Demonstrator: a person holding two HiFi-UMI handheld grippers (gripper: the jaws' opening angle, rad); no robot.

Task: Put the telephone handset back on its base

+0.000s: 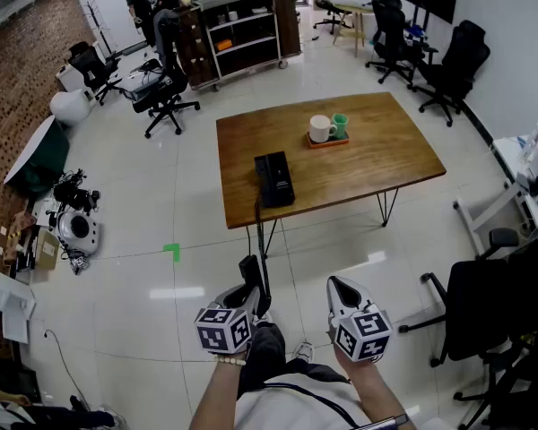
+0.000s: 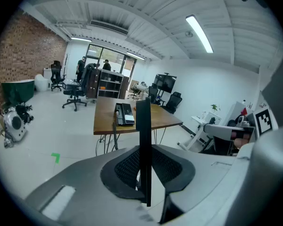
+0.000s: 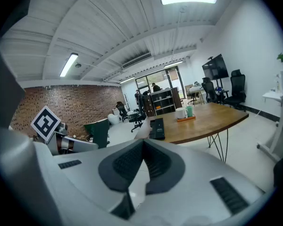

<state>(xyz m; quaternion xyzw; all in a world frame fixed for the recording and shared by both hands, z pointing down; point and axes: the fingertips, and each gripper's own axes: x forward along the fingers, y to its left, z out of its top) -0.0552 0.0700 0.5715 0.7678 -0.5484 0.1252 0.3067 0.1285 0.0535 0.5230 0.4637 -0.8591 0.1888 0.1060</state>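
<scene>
The black telephone base [image 1: 273, 179] lies on the near left part of the wooden table [image 1: 359, 164]. Its cord [image 1: 261, 240] hangs off the front edge down to the black handset [image 1: 249, 269]. My left gripper [image 1: 248, 287] is shut on that handset, low over the floor and well short of the table. In the left gripper view the handset [image 2: 144, 140] stands edge-on between the pads, with the base [image 2: 124, 113] far ahead. My right gripper [image 1: 341, 292] is beside it, jaws together and holding nothing. The right gripper view shows the base [image 3: 157, 128] in the distance.
A tray with a white mug and a green cup [image 1: 327, 131] sits behind the base. Black office chairs stand at the right [image 1: 484, 303] and far left [image 1: 166, 92]. A green tape mark [image 1: 172, 251] is on the white tiled floor. Shelving [image 1: 242, 30] lines the back.
</scene>
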